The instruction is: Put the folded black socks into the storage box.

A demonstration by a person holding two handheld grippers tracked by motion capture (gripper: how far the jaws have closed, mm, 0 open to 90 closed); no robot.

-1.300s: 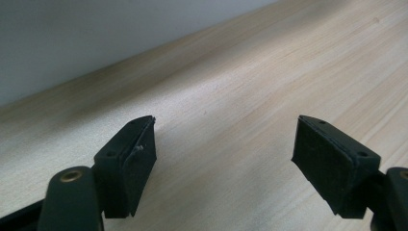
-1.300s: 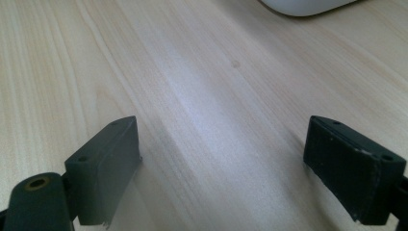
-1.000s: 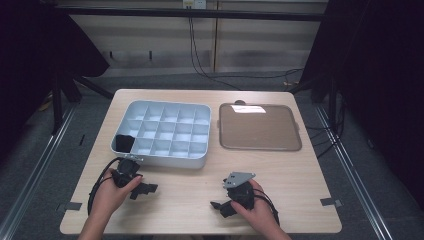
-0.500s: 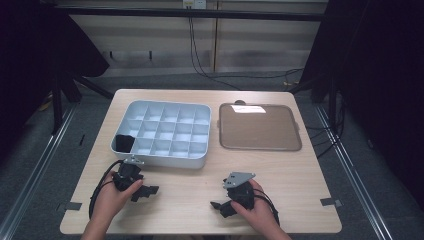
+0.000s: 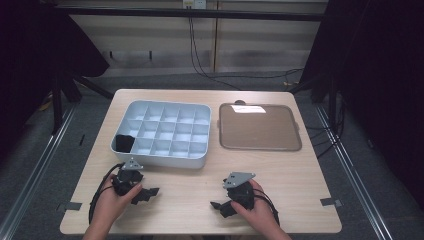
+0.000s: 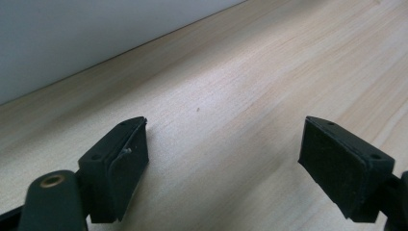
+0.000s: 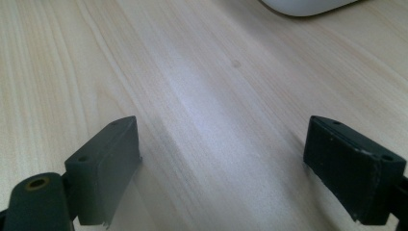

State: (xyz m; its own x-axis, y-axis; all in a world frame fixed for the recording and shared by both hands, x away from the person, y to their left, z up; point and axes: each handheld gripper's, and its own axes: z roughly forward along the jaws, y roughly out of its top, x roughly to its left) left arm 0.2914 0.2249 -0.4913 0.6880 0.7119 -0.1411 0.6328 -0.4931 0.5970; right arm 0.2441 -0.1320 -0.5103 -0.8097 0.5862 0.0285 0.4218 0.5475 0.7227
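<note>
Two grippers rest low on the near part of the wooden table (image 5: 300,175), one in each of the person's hands; the left gripper (image 5: 142,192) lies just in front of the white compartment tray (image 5: 165,159), near its front left corner, and its jaws point toward the table's middle; in the left gripper view its jaws stand wide apart with nothing but bare wood between them, and they have just been opening a little further; the tray's pale wall rises just beyond them at the upper left of that view; the right gripper (image 5: 223,206) lies well apart from the left one, nearer the table's front edge and in front of the gap between the tray and the brown lid (image 5: 260,127); its jaws also stand wide open and hold nothing, with a rounded white corner of the tray far off at the top of the right gripper view; a black object (image 5: 123,143) sits in the tray's front left compartment; the brown lid lies flat just beside the tray, on its right.
</note>
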